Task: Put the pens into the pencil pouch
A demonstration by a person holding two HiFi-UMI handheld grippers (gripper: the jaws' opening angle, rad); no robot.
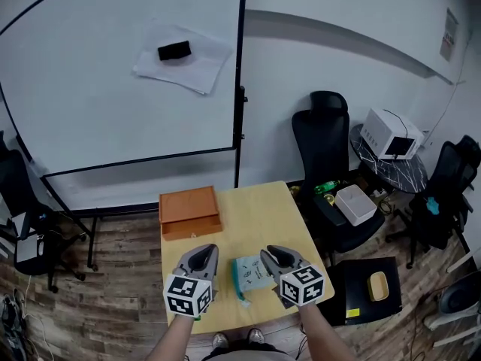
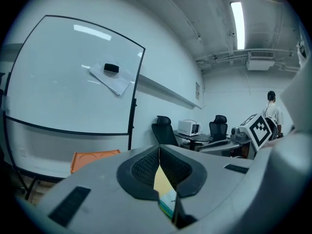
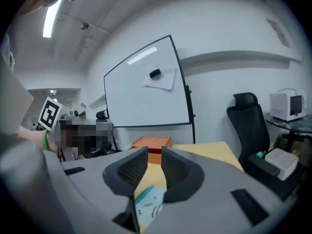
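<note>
Down low, spotted the pencil pouch [image 1: 252,274]: pale teal, faint dark print, lying flat near the front edge of the table [image 1: 255,216], between both grippers. Found left gripper [image 1: 201,257] jaws pressed together on nothing, right gripper [image 1: 275,257] jaws slightly parted, nothing between. Noted light wood tabletop, orange box [image 1: 189,210] at far end, whiteboard [image 1: 113,74], black chair [image 1: 327,138], plank floor [image 1: 113,277].

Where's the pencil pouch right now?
Head view: the pouch lies at the table's near edge, between the left gripper and right gripper, nearer than the orange box.

A whiteboard [image 1: 90,111] stands against the white wall [image 1: 361,6] above a wood-plank floor [image 1: 113,307].
</note>
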